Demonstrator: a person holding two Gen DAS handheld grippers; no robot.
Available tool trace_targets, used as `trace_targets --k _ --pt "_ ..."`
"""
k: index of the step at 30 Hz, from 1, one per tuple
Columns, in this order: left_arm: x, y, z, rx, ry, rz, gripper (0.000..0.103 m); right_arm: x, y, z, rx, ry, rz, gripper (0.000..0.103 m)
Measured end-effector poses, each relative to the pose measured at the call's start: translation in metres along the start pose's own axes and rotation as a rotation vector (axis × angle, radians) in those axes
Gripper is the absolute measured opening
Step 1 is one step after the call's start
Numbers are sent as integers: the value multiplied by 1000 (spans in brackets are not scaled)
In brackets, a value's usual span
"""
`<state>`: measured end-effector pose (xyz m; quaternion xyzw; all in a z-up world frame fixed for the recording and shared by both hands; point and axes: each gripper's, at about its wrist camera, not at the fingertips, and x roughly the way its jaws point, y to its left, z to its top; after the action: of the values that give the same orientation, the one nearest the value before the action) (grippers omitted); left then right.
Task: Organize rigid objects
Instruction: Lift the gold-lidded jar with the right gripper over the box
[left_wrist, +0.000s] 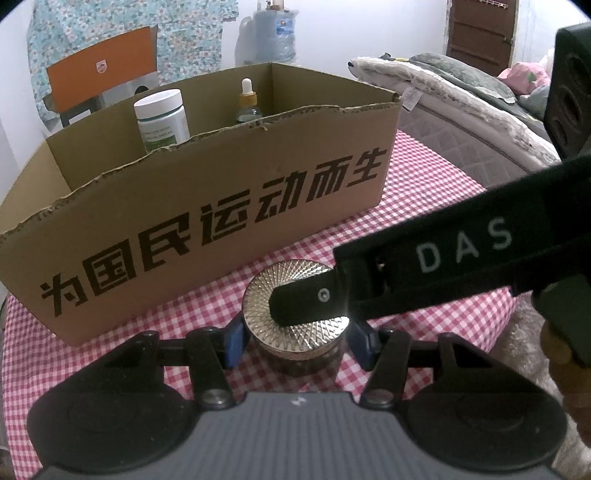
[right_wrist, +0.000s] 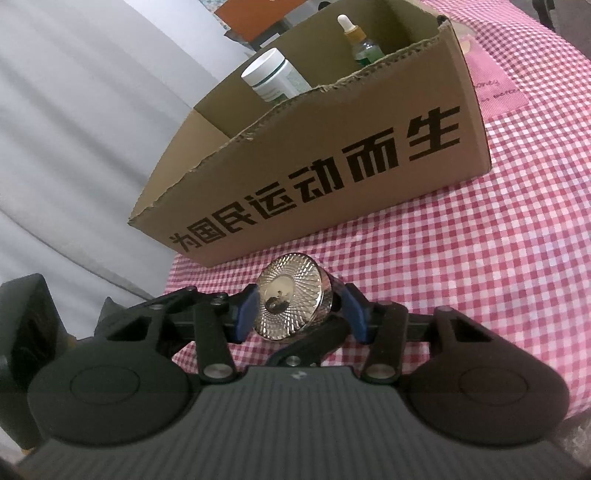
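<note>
Hidden, jar (left_wrist: 299, 360): you are seeing only a strip of dark glass under its gold faceted lid (left_wrist: 295, 273); the contents are not showing clearly.
Hidden, lid: one finger (left_wrist: 306, 302) of the right gripper (right_wrist: 300, 314) is covering its middle in the left wrist view.
Left gripper (left_wrist: 298, 345): you are clamping the jar with it, a blue pad pressing on each side, just in front of the cardboard box (left_wrist: 221, 221) on the checked bench cloth (left_wrist: 406, 229).
Right gripper: its pads are flanking the lid. The left pad is meeting the rim, while the right pad is sitting just beside it, so you cannot tell whether it is gripping.
Box contents: a white-capped bottle (left_wrist: 160, 114) and a dropper bottle (left_wrist: 247, 99) are standing upright inside, with their lower halves cut off by the box wall.
Writing, box: its front is reading 为国民运动而生.
Writing, right gripper: "DAS" is showing in white.
Writing, illegible: the white-capped bottle's green label is blurring out, and so is the script on a pink patch (right_wrist: 495, 92) on the cloth.
</note>
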<state>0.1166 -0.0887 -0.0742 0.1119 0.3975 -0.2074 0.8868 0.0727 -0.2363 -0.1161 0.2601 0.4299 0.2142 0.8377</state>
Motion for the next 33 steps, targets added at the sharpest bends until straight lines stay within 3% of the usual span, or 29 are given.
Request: trace_targets --k 17,26,33 --pt "-14 1 -1 -23 -10 5 57 -6 11 -2 -39 -6 -13 43" --pt "-45 -5 5 -14 -71 31 57 -29 29 -3 -81 -53 -1 43" --pt "-84 -9 25 -7 -162 60 57 -64 54 3 -144 -135 33 43"
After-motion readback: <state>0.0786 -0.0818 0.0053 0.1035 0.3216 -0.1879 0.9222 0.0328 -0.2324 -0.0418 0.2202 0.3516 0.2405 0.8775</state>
